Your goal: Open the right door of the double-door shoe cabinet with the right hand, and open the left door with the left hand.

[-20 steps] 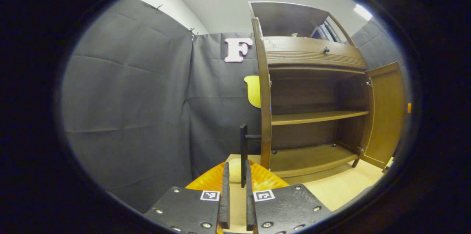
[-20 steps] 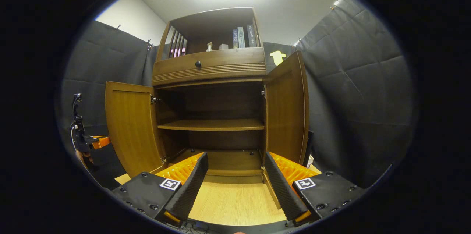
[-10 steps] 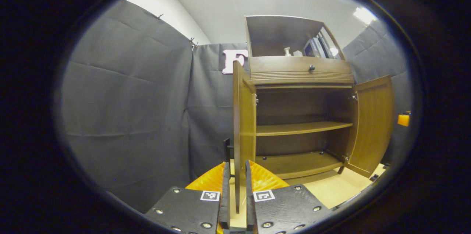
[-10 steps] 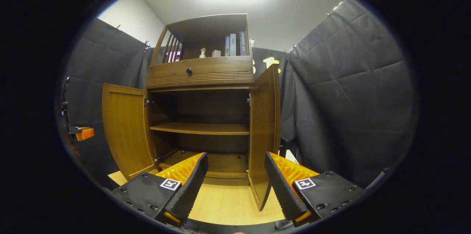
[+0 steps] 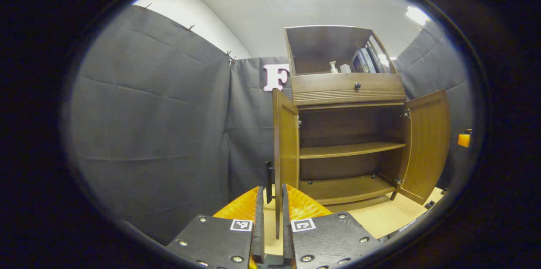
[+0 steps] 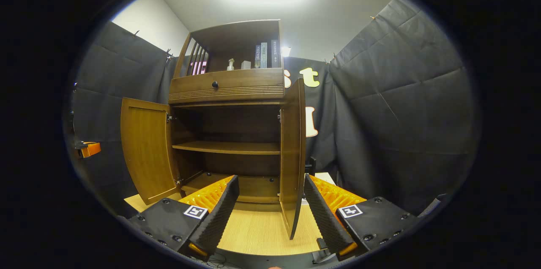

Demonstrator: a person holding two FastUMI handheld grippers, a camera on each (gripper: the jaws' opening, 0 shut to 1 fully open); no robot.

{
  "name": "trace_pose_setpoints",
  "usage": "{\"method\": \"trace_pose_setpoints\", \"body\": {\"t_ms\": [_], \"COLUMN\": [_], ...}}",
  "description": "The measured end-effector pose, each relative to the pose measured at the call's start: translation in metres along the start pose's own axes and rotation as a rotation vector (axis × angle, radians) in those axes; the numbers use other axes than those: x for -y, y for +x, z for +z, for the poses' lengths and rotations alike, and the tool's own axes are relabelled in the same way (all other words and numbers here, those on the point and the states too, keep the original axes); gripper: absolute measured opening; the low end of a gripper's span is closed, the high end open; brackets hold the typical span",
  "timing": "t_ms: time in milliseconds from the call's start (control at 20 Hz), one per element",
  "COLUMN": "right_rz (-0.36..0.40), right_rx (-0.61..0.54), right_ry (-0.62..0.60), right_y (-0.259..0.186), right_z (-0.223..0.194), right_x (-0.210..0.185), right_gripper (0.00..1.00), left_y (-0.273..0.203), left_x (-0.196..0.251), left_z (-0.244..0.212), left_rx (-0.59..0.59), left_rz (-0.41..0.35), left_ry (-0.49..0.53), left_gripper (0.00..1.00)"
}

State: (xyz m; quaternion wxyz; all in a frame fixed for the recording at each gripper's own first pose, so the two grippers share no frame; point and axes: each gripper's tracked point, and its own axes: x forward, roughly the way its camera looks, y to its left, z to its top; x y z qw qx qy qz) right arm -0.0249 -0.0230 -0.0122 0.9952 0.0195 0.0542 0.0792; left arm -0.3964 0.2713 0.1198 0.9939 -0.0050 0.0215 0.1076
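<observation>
The left gripper (image 5: 270,222) is pointing level toward the shoe cabinet (image 5: 346,89) with its fingers drawn narrow, nearly parallel, and the lower edge of the left door (image 5: 285,150) is showing in the slim gap between them; whether the pads are actually pressing on the wood cannot be told. That door is standing edge-on to this camera, swung fully outward, with its dark bar handle (image 5: 269,180) sticking out on the far side just above the fingertips. In the right gripper view, the right gripper (image 6: 270,209) is sitting low over the light wooden floor (image 6: 258,231) with its fingers spread wide, gripping nothing. The right door (image 6: 293,155) is hanging open, edge-on, just in front of the space between those fingers, nearer the right-hand one. The cabinet's middle shelf (image 6: 228,147) and bottom board are lying bare inside. Above them a drawer with a small dark knob (image 6: 214,84) is sitting shut, and books (image 6: 264,54) and a small bottle (image 6: 230,64) are standing in the top niche. The other gripper's orange body (image 6: 89,149) is peeking out beyond the left door (image 6: 146,148).
</observation>
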Motion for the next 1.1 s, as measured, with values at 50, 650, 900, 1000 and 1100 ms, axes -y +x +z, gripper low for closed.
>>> {"method": "trace_pose_setpoints", "body": {"t_ms": [50, 650, 900, 1000, 1100], "right_rz": [0.000, 0.002, 0.004, 0.001, -0.004], "right_rx": [0.001, 0.015, 0.016, 0.018, 0.017], "right_ry": [0.001, -0.004, -0.010, -0.011, -0.011], "right_y": [-0.002, -0.010, -0.009, -0.008, -0.007], "right_z": [0.000, 0.006, 0.008, 0.009, 0.009], "right_x": [0.000, -0.008, -0.010, -0.009, -0.007], "right_gripper": [0.96, 0.92, 0.96, 0.96, 0.96], "left_y": [-0.002, -0.029, -0.033, -0.032, -0.031], "left_x": [0.002, -0.005, -0.010, -0.010, -0.009], "left_z": [0.000, 0.012, 0.008, 0.007, 0.007], "left_rx": [0.005, 0.046, 0.042, 0.038, 0.038], "left_rz": [-0.006, -0.025, -0.014, -0.013, -0.016], "left_ry": [-0.001, 0.002, -0.004, 0.005, 0.018], "left_gripper": [0.20, 0.60, 0.96, 0.96, 0.96]}}
